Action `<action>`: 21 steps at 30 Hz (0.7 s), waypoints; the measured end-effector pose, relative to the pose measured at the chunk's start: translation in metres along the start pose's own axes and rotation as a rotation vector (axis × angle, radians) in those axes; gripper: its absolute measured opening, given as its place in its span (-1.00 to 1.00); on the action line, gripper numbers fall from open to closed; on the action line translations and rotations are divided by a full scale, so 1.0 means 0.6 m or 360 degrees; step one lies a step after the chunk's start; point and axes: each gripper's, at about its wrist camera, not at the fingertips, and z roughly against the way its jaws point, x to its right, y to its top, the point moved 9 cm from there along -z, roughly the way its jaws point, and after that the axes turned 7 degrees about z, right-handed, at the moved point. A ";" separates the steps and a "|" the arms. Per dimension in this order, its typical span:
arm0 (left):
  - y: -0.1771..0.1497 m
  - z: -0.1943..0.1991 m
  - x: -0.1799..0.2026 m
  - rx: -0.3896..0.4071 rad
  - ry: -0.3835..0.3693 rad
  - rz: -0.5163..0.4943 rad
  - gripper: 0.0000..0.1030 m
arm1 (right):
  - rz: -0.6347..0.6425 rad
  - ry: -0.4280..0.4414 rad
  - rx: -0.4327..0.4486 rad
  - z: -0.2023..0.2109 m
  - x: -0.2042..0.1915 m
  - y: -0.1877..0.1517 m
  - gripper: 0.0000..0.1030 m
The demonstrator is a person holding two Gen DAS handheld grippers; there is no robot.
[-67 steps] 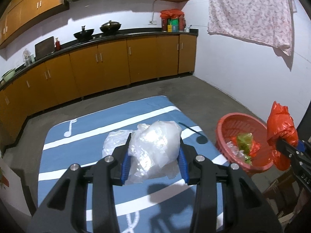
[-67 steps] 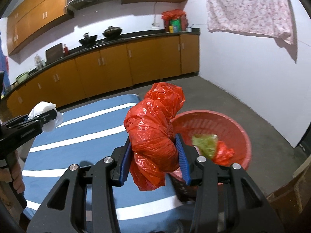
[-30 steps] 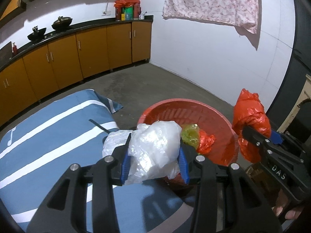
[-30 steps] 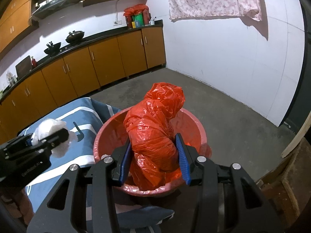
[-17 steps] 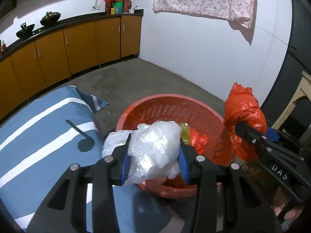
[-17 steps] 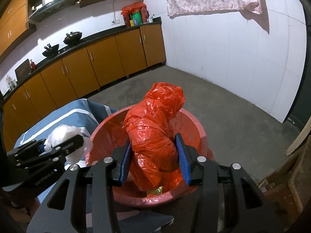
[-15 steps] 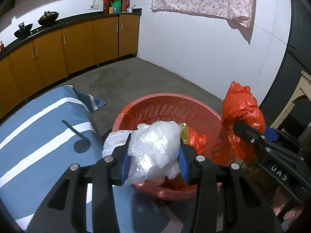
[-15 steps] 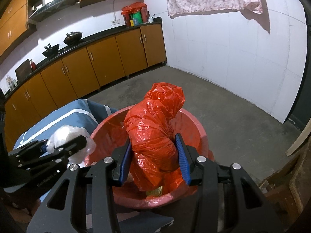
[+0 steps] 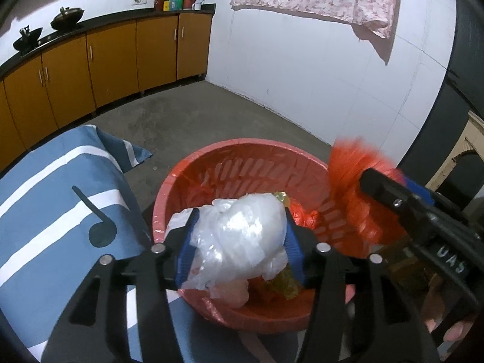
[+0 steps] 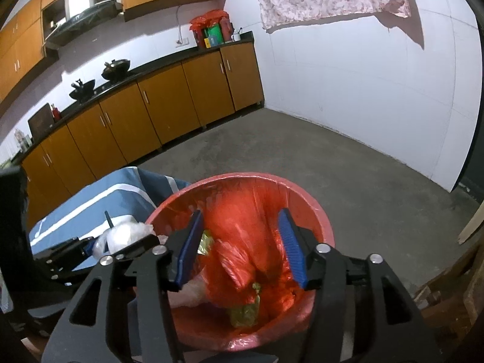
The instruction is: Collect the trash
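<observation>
Left gripper (image 9: 239, 245): jaws opening, blue pads at both sides of a crumpled translucent white plastic bag (image 9: 239, 239), held above the basket's near rim.
White bag: puffy, wrinkled, glossy, with loose flaps hanging below the pads.
Right gripper (image 10: 239, 245): jaws opening and spread apart; a crumpled red plastic bag (image 10: 239, 242), blurred, lies between them, clear of the pads, inside the basket.
Basket: round red plastic basket (image 10: 320, 214) with slotted walls and a red liner, holding red, yellow-green and pale scraps.
Surface: blue cloth with white stripes (image 9: 45, 211), just beside the basket.
</observation>
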 end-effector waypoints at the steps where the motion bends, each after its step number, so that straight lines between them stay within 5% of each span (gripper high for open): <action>1: -0.001 -0.002 -0.004 -0.0004 -0.0002 0.0010 0.08 | -0.0004 0.0003 0.0002 0.000 0.002 0.000 0.11; 11: -0.007 0.021 -0.039 0.0013 0.0024 0.0093 0.31 | -0.0078 -0.0063 0.0021 0.042 0.024 -0.015 0.23; 17: -0.016 0.112 -0.067 0.0160 0.0098 0.0123 0.70 | 0.0002 -0.0253 0.0180 0.116 0.016 -0.019 0.90; 21: -0.038 0.204 -0.086 0.0313 0.0203 0.0082 0.90 | -0.0008 -0.0320 0.0280 0.175 0.001 -0.033 0.97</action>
